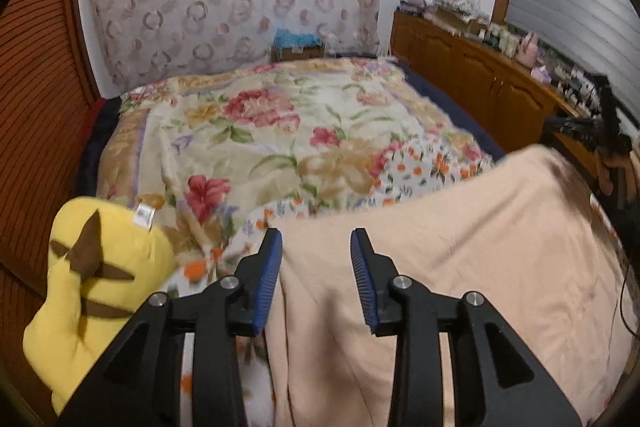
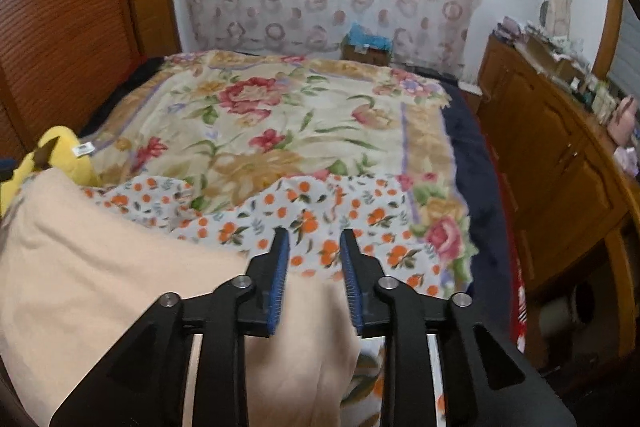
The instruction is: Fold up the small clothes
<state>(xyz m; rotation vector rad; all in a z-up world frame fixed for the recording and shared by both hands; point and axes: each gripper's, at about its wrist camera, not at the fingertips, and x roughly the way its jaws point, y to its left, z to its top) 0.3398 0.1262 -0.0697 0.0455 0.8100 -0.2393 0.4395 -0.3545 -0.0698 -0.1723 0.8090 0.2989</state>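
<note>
Both jaws stand apart over the peach cloth [image 1: 460, 247] on the bed [image 1: 280, 115], seemingly just laid; next comes gripping an edge.

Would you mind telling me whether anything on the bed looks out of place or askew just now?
Nothing looks damaged or spilled. The peach garment lies a little rumpled over the orange-print cloth, which is itself bunched up on the floral blanket. A yellow plush toy sits at the blanket's left edge, apart from the clothes.
</note>
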